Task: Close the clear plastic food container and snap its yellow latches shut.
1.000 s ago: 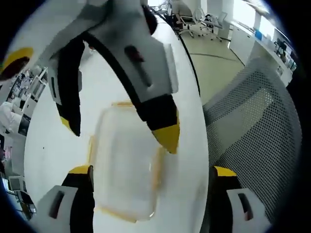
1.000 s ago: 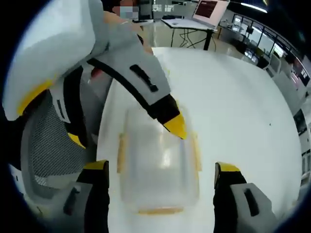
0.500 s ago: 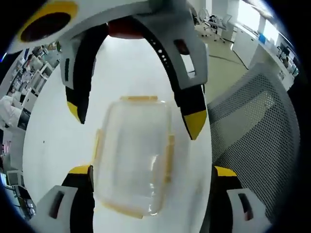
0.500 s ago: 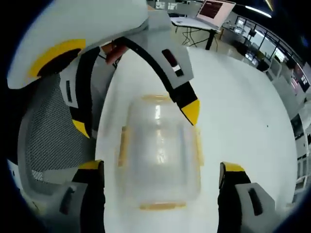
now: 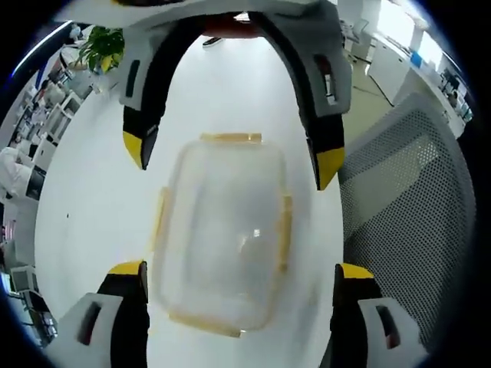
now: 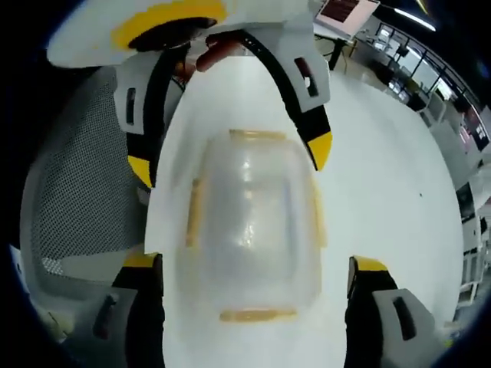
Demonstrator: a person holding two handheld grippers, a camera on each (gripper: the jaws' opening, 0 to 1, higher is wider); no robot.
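The clear rectangular plastic food container with yellow latches (image 5: 222, 234) (image 6: 253, 230) lies flat on the round white worktop (image 5: 84, 199) (image 6: 383, 169), its lid resting on top, seen at the middle of both views. In the left gripper view the left gripper (image 5: 238, 303) has its two black, yellow-tipped jaws spread wide, rising at 7 and 5 o'clock on either side of the container's near end without touching it. The right gripper (image 5: 234, 157) comes in from 12 o'clock, its jaws likewise apart and straddling the far end, their yellow tips just beside the far corners. In the right gripper view the arrangement is mirrored: the right gripper (image 6: 253, 295) stands released at the bottom, and the left gripper (image 6: 230, 161) reaches in from 12 o'clock, jaws parted around the far end. A grey mesh office chair (image 5: 414, 215) (image 6: 73, 184) sits beside the worktop's edge. Yellow latch strips run along all four sides; whether they are snapped down I cannot tell.
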